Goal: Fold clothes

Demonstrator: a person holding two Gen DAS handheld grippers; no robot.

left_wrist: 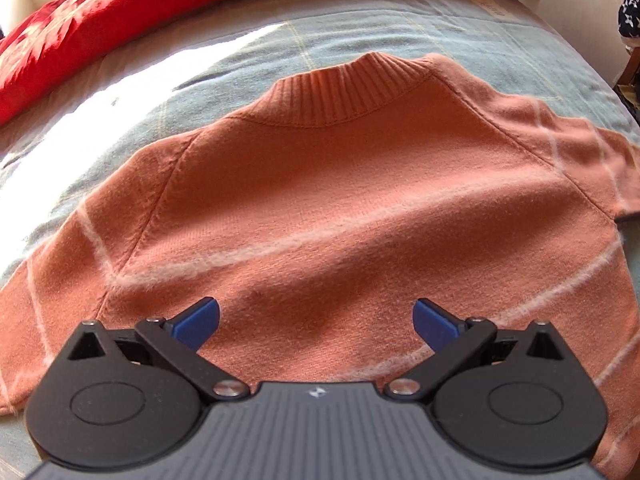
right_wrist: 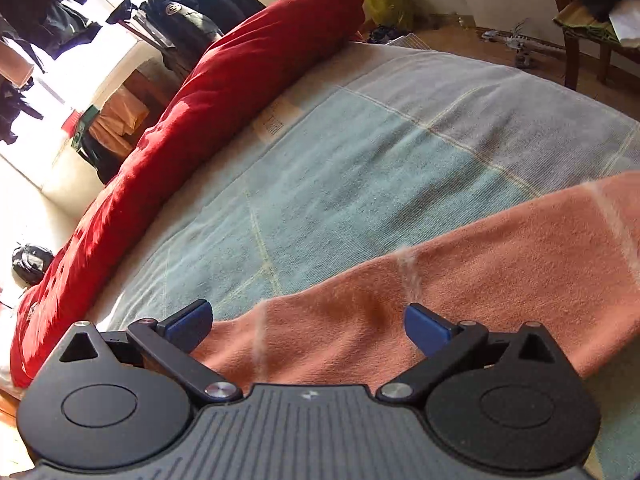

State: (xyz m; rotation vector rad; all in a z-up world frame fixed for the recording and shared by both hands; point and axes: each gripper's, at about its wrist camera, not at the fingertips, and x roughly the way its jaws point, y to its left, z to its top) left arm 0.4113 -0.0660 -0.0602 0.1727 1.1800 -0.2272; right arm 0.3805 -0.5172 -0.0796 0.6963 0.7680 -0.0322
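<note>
Salmon-knit sweater [left_wrist: 340, 200] lies flat, sleeves out, on the bed [left_wrist: 360, 32]. Left gripper [left_wrist: 316, 320] spread wide above the body; right gripper [right_wrist: 308, 326] spread wide over a sleeve [right_wrist: 460, 272]. Pinch both knit layers before folding inward.

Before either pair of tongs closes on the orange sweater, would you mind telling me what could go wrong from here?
1. The right tongs stand open over the sleeve of the orange knitted sweater with pale stripes; closing deep might also pinch the blue-grey checked blanket underneath.
2. The left tongs are open over the middle of the body, far from any edge, so a grab there would likely bunch the knit rather than fold it.
</note>
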